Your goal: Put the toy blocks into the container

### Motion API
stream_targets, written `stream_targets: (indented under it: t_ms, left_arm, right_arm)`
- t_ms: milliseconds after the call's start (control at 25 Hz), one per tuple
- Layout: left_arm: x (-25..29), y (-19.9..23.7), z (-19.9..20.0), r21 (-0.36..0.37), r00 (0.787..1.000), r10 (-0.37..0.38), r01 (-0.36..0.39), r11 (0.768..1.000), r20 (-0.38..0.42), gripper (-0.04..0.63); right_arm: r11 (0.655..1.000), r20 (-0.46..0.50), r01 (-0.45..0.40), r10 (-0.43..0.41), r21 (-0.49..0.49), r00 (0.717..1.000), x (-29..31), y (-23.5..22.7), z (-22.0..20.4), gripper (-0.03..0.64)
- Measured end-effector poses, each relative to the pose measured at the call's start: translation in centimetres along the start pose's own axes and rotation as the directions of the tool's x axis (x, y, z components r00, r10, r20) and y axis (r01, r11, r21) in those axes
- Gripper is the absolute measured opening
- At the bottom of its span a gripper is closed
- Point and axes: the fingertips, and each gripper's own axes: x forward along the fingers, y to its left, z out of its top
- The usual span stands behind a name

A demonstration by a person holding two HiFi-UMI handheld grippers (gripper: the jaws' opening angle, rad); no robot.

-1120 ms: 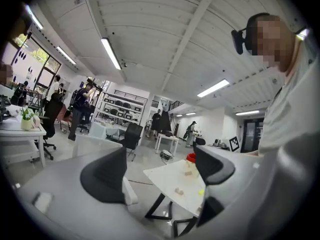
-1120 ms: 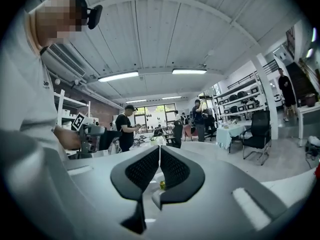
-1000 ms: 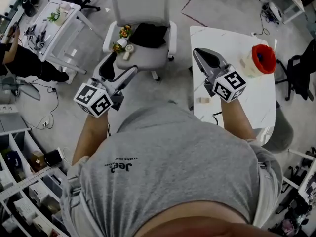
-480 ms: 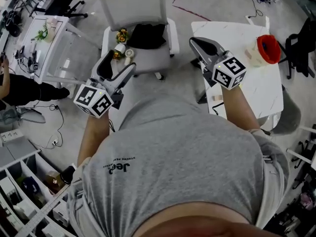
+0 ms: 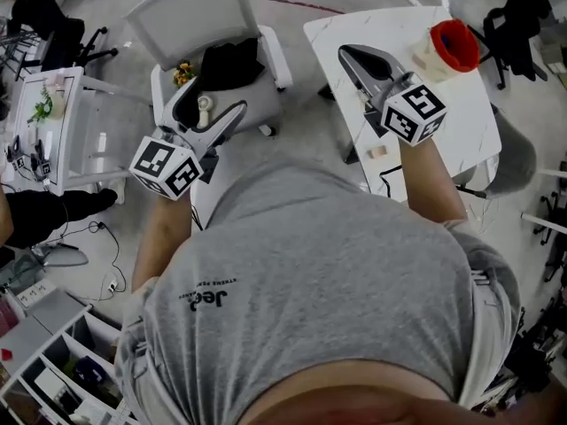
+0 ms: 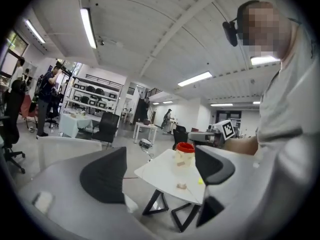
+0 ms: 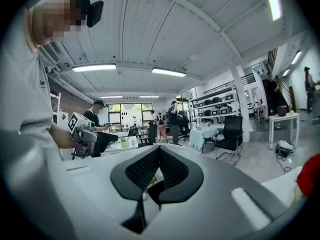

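Note:
A pale container with a red rim (image 5: pixel 447 46) stands on the white table (image 5: pixel 461 122) at the upper right. In the left gripper view the container (image 6: pixel 184 154) shows between my jaws, far off. A small tan toy block (image 5: pixel 377 151) lies near the table's near edge, and it is also visible as the tan block (image 6: pixel 181 186), with a yellow-green block (image 6: pixel 199 182) beside it. My left gripper (image 5: pixel 215 104) is open and empty above the chair. My right gripper (image 5: pixel 347 53) is shut with nothing in it, over the table's left part. Its pads (image 7: pixel 150 169) are pressed together.
A white office chair (image 5: pixel 190 16) holds a black item (image 5: pixel 229 63) and small flowers (image 5: pixel 184 71). A glass-topped side table (image 5: pixel 53 122) stands at the left. Shelving (image 5: pixel 53 370) fills the lower left corner. My torso hides the floor below me. People and desks stand in the distance.
The head view has swung: the table and container now sit higher and further left, with the right gripper over the tabletop. Both grippers keep their jaw states.

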Motion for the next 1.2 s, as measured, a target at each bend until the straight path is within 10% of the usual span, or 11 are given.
stream_targets:
  t_ms: [440,760,1200]
  left_arm:
    - [17.0,-8.7,-6.5,0.048,0.937,-0.288,0.302,0.952,-0.198,0.457]
    - [27.2,-15.5,-17.0,0.017,0.811,-0.419,0.466,0.885,-0.408,0.456]
    - [34.6,-16.9,-31.0,0.003,0.692,-0.303,0.404,0.915,-0.655,0.457]
  right_arm:
    - [0.957,0.011,0.290,-0.290,0.017,0.957,-14.1,-10.0,-2.8,0.003]
    - [0.896,-0.030,0.438,-0.437,0.069,0.899,-22.7,-14.4,-6.8,0.003]
    - [0.839,-0.058,0.524,-0.521,0.145,0.852,-29.6,-18.2,-11.4,0.003]
